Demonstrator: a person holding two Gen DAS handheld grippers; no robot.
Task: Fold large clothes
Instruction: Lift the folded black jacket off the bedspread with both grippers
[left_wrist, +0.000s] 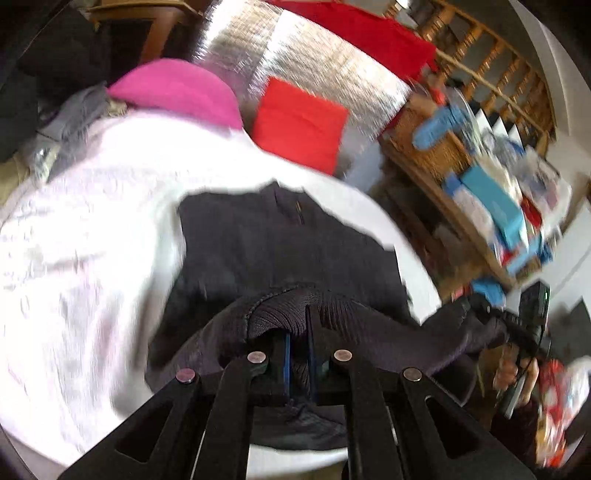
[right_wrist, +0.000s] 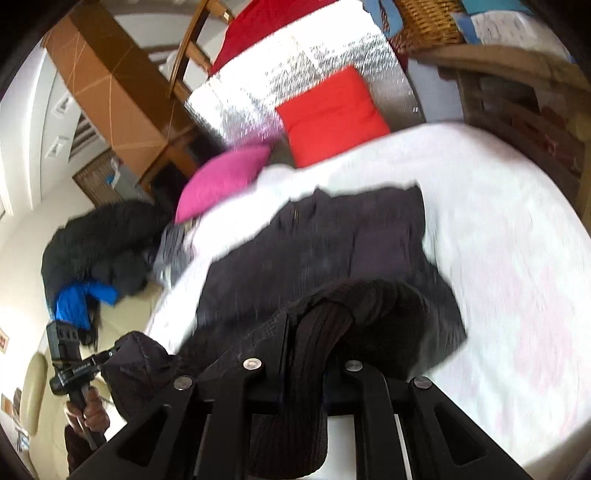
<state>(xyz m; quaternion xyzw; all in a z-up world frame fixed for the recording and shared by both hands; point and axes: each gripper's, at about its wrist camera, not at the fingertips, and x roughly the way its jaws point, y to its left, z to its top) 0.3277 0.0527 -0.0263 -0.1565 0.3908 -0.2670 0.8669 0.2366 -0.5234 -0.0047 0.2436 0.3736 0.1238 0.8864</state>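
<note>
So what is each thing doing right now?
Left gripper: shut on the dark garment.
Right gripper: shut on the dark garment.
Dark garment: ribbed end lifted, the rest lying on the white sheet.
Pink cushion: lying on the bed.

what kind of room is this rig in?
Probably a lived-in bedroom or loft. A dark jacket lies on a white-covered bed, red and pink cushions sit behind it, and a wooden stair railing and cluttered shelves stand nearby.
</note>
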